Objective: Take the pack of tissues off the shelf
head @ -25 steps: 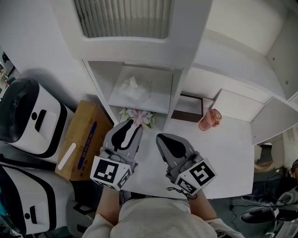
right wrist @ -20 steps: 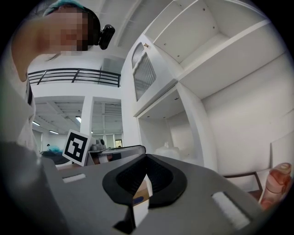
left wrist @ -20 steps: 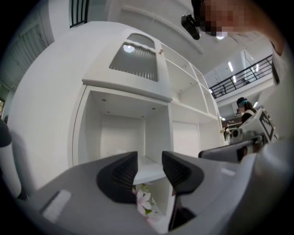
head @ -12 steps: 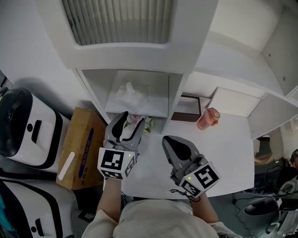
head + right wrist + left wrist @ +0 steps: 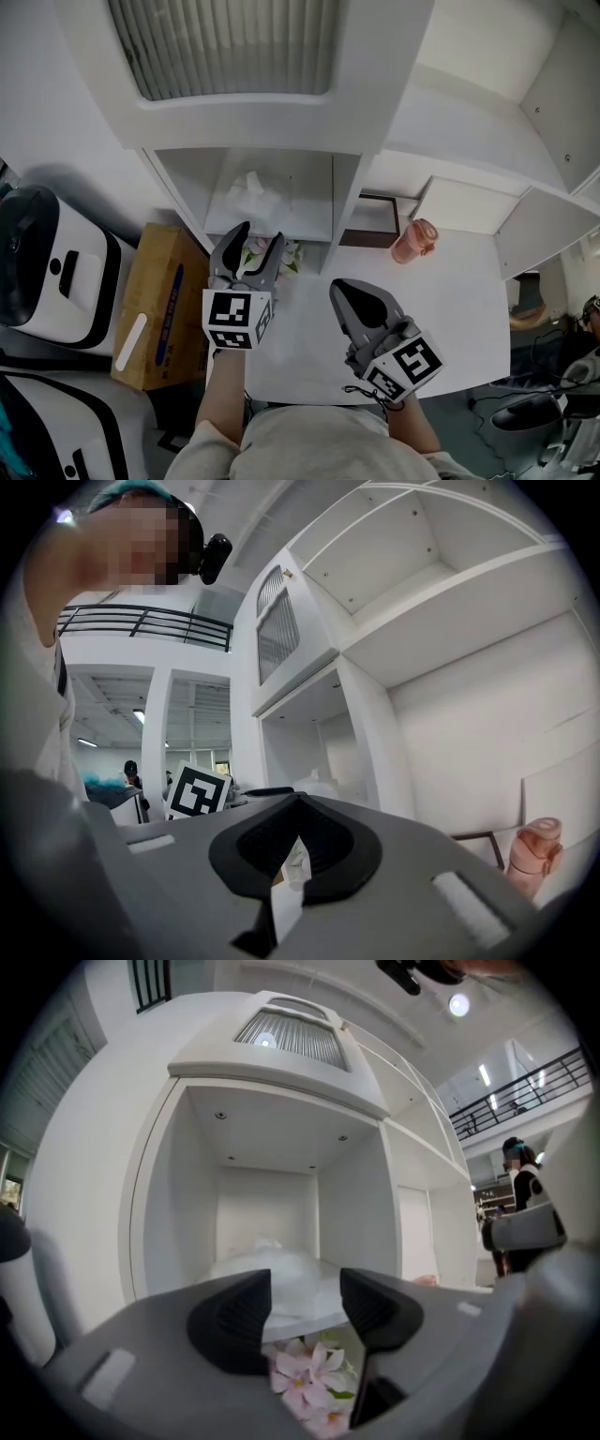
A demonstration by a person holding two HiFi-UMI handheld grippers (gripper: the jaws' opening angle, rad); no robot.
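tissue pack (image 5: 253, 192) on shelf (image 5: 314, 214), open room rightward, flowers (image 5: 309, 1377) under edge

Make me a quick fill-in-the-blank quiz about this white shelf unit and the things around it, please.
1. The pack of tissues lies on a white ____ inside the cubby.
2. Just beneath it sit ____ flowers.
3. The right hand-held gripper has its jaws ____, with nothing between them.
4. Left of the table stands a brown ____ box.

Missing words: shelf; pink; shut; cardboard.
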